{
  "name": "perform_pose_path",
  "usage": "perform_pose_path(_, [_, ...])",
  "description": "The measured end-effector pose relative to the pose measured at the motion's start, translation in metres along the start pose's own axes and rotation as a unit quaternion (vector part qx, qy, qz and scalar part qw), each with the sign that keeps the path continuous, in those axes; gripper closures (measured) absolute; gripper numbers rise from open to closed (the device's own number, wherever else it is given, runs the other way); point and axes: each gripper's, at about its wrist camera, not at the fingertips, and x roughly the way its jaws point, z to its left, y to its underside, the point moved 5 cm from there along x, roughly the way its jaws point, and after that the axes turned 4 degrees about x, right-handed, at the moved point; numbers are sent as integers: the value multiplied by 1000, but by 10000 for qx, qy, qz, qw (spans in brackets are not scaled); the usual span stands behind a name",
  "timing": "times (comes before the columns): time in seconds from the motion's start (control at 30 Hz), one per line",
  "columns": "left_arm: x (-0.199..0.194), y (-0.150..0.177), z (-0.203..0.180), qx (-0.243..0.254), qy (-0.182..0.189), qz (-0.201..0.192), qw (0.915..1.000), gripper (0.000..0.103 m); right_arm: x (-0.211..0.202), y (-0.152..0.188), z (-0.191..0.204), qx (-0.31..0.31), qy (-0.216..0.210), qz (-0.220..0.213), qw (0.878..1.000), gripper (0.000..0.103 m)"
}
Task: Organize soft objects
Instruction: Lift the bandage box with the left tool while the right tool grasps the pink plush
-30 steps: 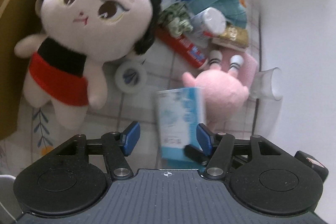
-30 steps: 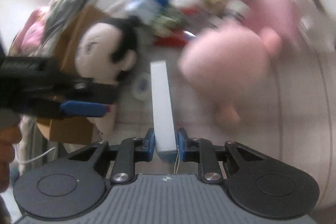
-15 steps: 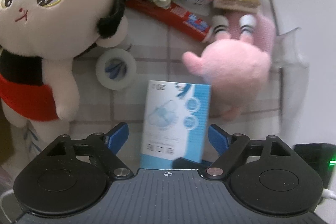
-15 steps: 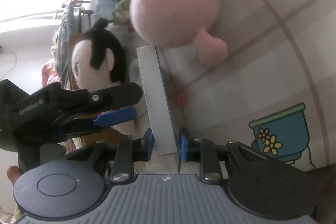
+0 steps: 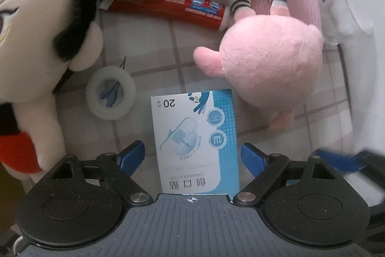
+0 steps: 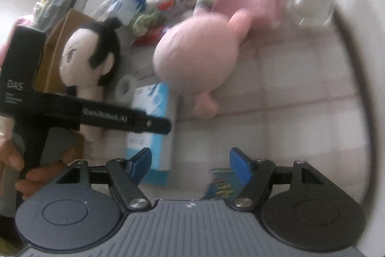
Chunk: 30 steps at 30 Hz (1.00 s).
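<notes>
Plush pig (image 5: 267, 59) lies on the checked cloth (image 5: 154, 59), just beyond the flat bandage box (image 5: 195, 141). Both the left gripper (image 5: 192, 155) and right gripper (image 6: 190, 160) are spread wide, empty; the pig's round body is best pinched centrally.

The left black two-finger gripper with blue pads (image 5: 192, 155) is hovering with its jaws spread wide on either side of the flat blue-and-white box (image 5: 195, 143), touching neither edge. The right black gripper with blue pads (image 6: 190, 160) is gaping open just right of that box, gripping nothing
</notes>
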Motion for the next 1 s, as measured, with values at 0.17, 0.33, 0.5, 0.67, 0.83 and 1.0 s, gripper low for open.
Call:
perform_pose_path(0.17, [14,-2,-8,182,-368,75,9991,30,-19,-22,-4,-532,407,-504,9965,29])
perform_pose_path(0.33, [16,-2,-11,254,-512,-63,9983,31,-34,-45,1,-637,503,-874,9929,25])
perform_pose_path(0.5, [8,4,10,-4,-453,-204,9988,31,-34,-68,14,-623,411,-1231,9896,1])
perform_pose_path(0.67, [-10,10,23,-203,-277,-514,9981,31,-13,-88,17,-516,515,-1315,9886,1])
perform_pose_path(0.83, [-34,13,33,-409,-206,-771,9960,31,13,-95,26,-900,674,-1183,9866,0])
perform_pose_path(1.0, [-51,16,37,-624,-129,-886,9940,31,38,-94,32,-1150,828,-882,9860,0])
